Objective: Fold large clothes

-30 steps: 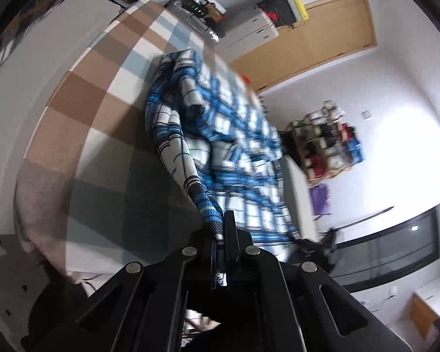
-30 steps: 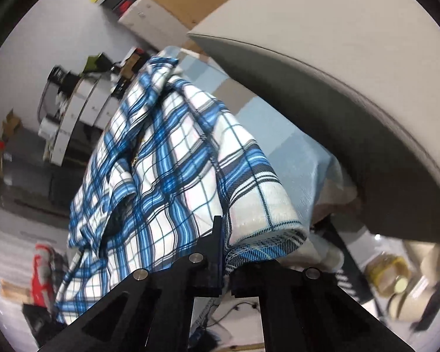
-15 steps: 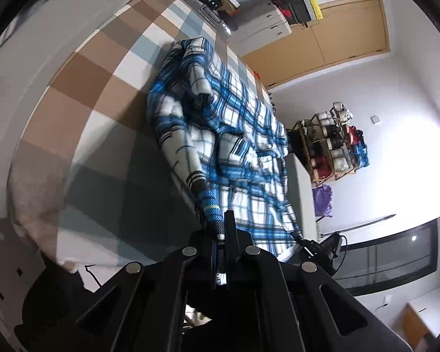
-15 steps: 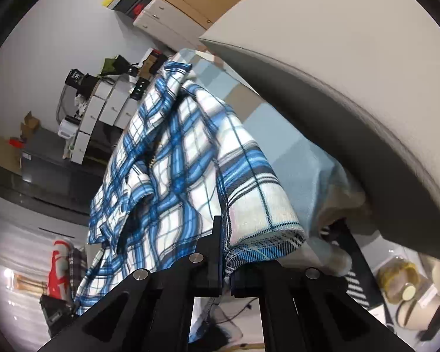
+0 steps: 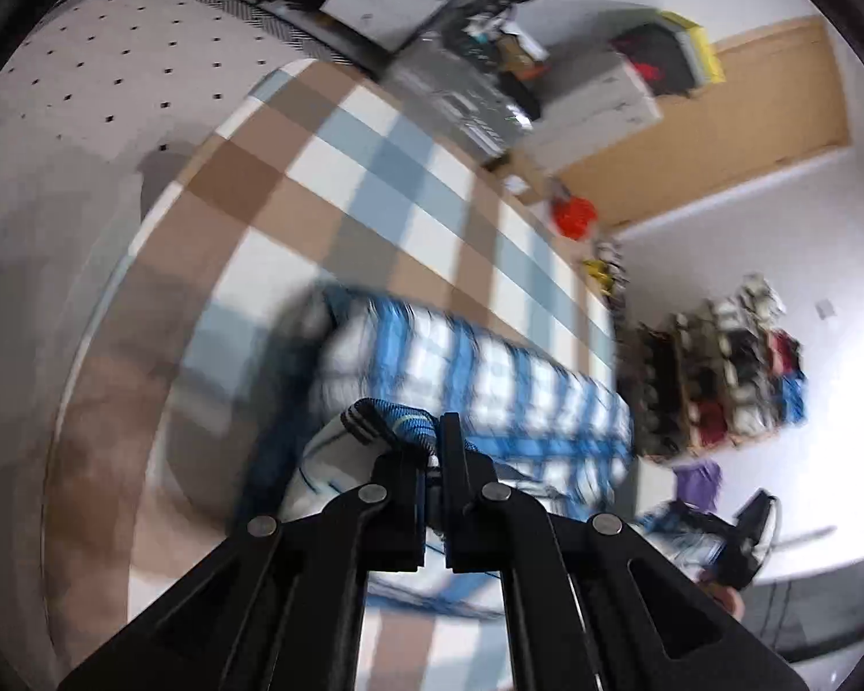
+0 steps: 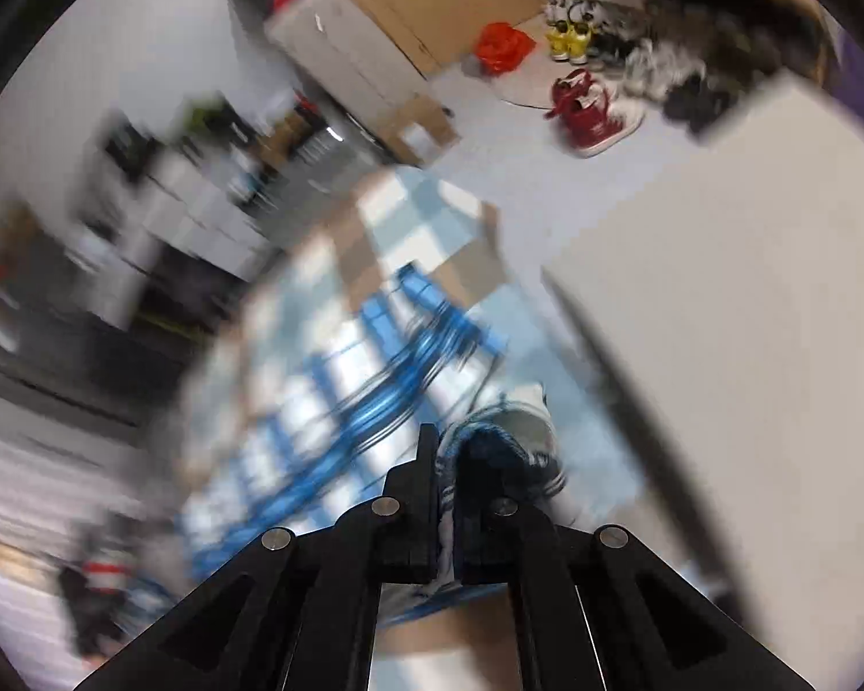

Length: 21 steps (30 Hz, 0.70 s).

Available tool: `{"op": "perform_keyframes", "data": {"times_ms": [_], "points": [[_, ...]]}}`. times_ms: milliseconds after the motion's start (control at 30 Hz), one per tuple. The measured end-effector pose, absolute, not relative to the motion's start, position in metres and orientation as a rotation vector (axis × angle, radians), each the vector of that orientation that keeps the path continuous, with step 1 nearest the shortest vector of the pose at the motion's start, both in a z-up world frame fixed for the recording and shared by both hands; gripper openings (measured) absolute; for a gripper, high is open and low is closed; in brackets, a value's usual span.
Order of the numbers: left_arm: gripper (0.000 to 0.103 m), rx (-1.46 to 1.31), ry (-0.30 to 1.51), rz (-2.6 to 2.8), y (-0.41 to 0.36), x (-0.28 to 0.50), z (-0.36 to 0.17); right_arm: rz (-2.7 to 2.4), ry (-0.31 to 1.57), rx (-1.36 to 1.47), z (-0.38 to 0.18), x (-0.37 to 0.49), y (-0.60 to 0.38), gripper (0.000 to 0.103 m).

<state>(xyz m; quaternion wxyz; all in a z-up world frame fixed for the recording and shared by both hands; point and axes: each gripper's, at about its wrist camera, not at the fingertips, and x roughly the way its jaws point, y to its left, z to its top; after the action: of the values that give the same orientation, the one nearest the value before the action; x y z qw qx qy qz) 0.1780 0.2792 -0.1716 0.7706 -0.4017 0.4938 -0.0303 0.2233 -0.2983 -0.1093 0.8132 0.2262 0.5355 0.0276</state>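
A blue and white plaid shirt [image 5: 489, 386] hangs blurred over the bed's brown, white and blue checked cover [image 5: 374, 196]. My left gripper [image 5: 435, 449] is shut on a bunched hem of the shirt. In the right wrist view the same shirt [image 6: 328, 380] streaks across the frame. My right gripper [image 6: 446, 460] is shut on another bunched edge of it. Both views are motion-blurred.
A pale padded headboard [image 5: 75, 132] curves along the bed's left side. White drawers [image 5: 593, 98] and a wooden door [image 5: 749, 109] stand beyond. A shoe rack [image 5: 737, 374] is at right. A large pale panel [image 6: 749, 316] fills the right wrist view's right side; a red bag [image 6: 504, 46] lies on the floor.
Both grippers have swung fast with the shirt still held. The shirt, spread along the bed before, is now bunched and lifted close to the grippers. More bare bed cover shows.
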Motion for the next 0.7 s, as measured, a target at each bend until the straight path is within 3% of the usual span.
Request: {"op": "perform_keyframes", "data": {"times_ms": [133,400,600,700], "points": [[0.0,-0.928,1.12,0.003,0.302,0.208,-0.209,0.011,1.177,0.343,-0.111,0.293,-0.261,0.003],[0.0,-1.011,1.117,0.009,0.316,0.233,-0.234,0.061,1.379,0.182,-0.192,0.375,-0.202,0.003],[0.0,-1.131,1.053,0.002,0.331,0.235,-0.228,0.147,1.365,0.383,-0.204,0.385,-0.224,0.005],[0.0,-1.224,1.049,0.006,0.339,0.233,-0.235,0.186,1.301,0.51,-0.198,0.373,-0.247,0.017]]}}
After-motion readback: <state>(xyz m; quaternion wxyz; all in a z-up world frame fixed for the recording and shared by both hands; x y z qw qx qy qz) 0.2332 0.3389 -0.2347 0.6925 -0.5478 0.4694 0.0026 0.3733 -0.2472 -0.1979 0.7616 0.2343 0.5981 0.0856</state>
